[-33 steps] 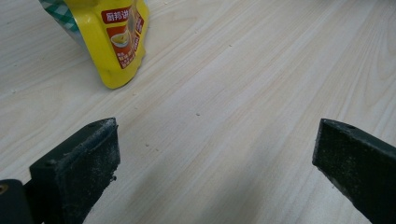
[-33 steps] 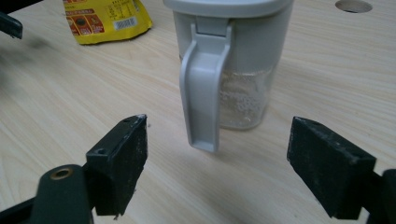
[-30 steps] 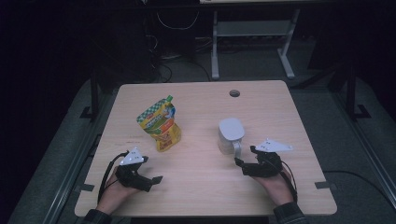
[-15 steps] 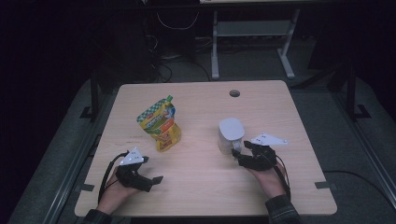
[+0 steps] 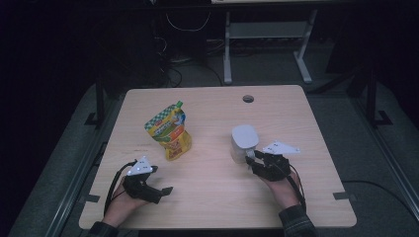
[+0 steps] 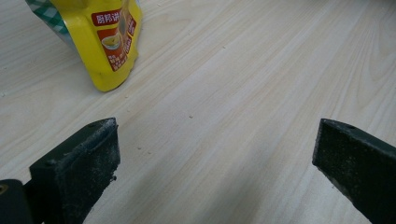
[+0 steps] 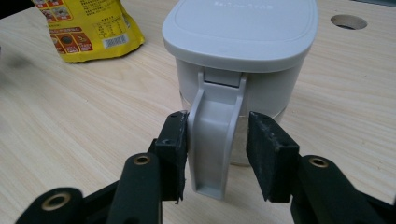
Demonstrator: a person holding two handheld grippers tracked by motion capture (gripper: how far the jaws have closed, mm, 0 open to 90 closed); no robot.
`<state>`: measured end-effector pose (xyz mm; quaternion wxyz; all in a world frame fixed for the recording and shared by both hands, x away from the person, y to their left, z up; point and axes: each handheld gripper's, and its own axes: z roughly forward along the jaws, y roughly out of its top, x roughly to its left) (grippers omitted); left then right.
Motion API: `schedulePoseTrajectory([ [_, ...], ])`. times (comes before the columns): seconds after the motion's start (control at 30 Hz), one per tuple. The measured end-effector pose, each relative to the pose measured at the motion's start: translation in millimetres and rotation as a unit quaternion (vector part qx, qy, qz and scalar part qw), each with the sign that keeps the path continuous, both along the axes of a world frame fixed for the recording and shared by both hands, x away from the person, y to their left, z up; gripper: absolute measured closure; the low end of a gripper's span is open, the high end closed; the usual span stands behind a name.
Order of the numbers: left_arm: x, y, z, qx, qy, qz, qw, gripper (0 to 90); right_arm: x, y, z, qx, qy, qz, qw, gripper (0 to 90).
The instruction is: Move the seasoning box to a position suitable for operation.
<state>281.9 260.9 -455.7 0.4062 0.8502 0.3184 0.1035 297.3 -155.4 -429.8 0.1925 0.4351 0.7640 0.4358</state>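
A white lidded jug (image 5: 244, 140) stands right of the table's middle, its handle (image 7: 212, 154) turned toward me. My right gripper (image 5: 252, 161) reaches it from the near side. In the right gripper view the jaws (image 7: 217, 140) have just been closing, with the handle between them. The left pad (image 7: 175, 149) touches the handle and the right pad (image 7: 266, 154) stands a sliver off. A yellow and green snack pouch (image 5: 169, 133) stands left of centre. My left gripper (image 5: 160, 182) rests open near the front left, its jaws (image 6: 215, 154) wide over bare wood, the pouch (image 6: 105, 42) beyond them.
The wooden table (image 5: 207, 202) has a round cable hole (image 5: 248, 98) near its far edge. Dark floor, cables and a white metal frame (image 5: 267, 34) lie behind the table. Bare wood lies between the pouch and the jug.
The right gripper has slid a little toward the jug and its jaws have narrowed around the handle. The left gripper and pouch have stayed put.
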Motion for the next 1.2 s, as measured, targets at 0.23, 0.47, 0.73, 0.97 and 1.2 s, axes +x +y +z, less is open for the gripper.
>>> schedulePoseTrajectory([
  [0.23, 0.3, -1.3, -0.1, 0.001, 0.002, -0.003, 1.0, 0.4, -0.7, 2.8, 0.1, 0.0, 0.002, -0.013, 0.9999, 57.3],
  [0.47, 0.1, -2.1, 0.1, -0.001, 0.002, -0.003, 1.0, 0.4, 2.6, 7.5, -0.7, -0.001, 0.004, -0.021, 0.9998, 59.0],
  [0.73, 0.1, -1.9, -0.3, -0.001, 0.002, -0.005, 1.0, 0.4, 2.2, 8.4, -1.2, -0.01, 0.0, -0.013, 0.9999, 66.7],
  [0.97, 0.7, -2.4, -1.2, -0.002, 0.005, -0.005, 1.0, 0.4, 5.6, -3.0, -1.9, -0.006, -0.002, -0.022, 0.9997, 65.4],
  [1.2, 0.5, -3.4, -1.4, -0.001, 0.006, -0.007, 1.0, 0.4, 12.1, -1.2, -2.9, 0.002, -0.002, -0.025, 0.9997, 66.7],
])
